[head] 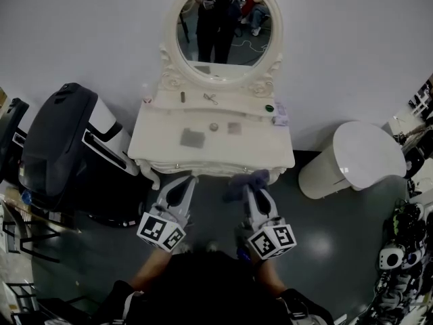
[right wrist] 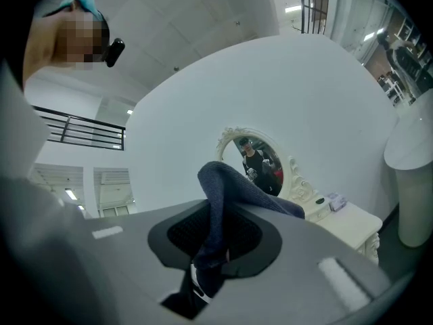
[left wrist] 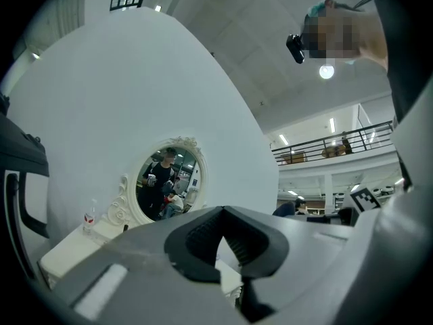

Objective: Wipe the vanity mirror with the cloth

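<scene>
My right claw [right wrist: 213, 244] is clamped on the dark blue cloth [right wrist: 220, 198], and my left claw [left wrist: 220, 241] is closed on nothing just beside it. I judge this as the approach: the cloth is in hand and no wiping has begun. The vanity mirror [head: 225, 24] stands well ahead of both claws and above them, across the white tabletop [head: 162, 133]. The cloth's long axis runs forward along my jaws, arches up past the tips and flops over to the right. Next I need to lift, reach over the tabletop and press the fold against the glass.
</scene>
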`<state>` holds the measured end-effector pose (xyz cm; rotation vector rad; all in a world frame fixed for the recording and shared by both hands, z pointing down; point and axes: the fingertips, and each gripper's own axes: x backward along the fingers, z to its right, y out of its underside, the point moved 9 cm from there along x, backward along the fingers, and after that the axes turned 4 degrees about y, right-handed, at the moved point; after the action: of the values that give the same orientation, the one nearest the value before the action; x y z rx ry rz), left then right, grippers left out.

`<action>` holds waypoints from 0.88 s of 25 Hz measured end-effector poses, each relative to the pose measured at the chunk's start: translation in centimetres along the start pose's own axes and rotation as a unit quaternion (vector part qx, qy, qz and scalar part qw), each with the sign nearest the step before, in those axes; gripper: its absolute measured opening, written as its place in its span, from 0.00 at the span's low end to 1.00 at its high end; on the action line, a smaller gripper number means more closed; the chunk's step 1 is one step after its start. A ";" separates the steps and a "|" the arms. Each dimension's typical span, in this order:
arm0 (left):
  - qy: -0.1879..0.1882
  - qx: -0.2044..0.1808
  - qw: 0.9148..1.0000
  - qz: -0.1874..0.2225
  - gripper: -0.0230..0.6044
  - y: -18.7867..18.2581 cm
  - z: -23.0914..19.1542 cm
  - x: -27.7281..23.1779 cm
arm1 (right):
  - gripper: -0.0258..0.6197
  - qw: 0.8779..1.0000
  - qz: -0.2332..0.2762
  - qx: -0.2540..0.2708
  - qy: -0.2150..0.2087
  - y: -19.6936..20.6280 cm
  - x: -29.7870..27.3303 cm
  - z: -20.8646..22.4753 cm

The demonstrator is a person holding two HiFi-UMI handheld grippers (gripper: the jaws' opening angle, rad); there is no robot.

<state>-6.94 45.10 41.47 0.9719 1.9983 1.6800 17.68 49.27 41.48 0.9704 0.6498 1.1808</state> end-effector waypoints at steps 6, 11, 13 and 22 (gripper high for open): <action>-0.018 -0.009 1.000 0.012 0.04 0.0 0.5 -1.2 | 0.13 1.000 0.000 0.002 -0.016 -1.0 -0.4 1.9; -0.036 -0.010 0.999 0.003 0.04 -0.1 -0.2 -2.1 | 0.13 1.000 -0.003 -0.001 -0.019 -1.5 -2.1 2.8; -0.039 -0.008 0.999 0.001 0.04 -0.1 -0.6 -2.6 | 0.13 1.000 -0.006 -0.002 -0.017 -1.5 -2.7 3.2; -0.031 0.003 1.000 0.005 0.04 -0.3 -6.3 -7.3 | 0.13 1.000 -0.008 -0.004 0.000 -1.2 -8.9 5.0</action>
<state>-6.01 35.50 41.44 1.0259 1.9632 1.6301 19.88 39.26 42.18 0.9556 0.6516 1.1691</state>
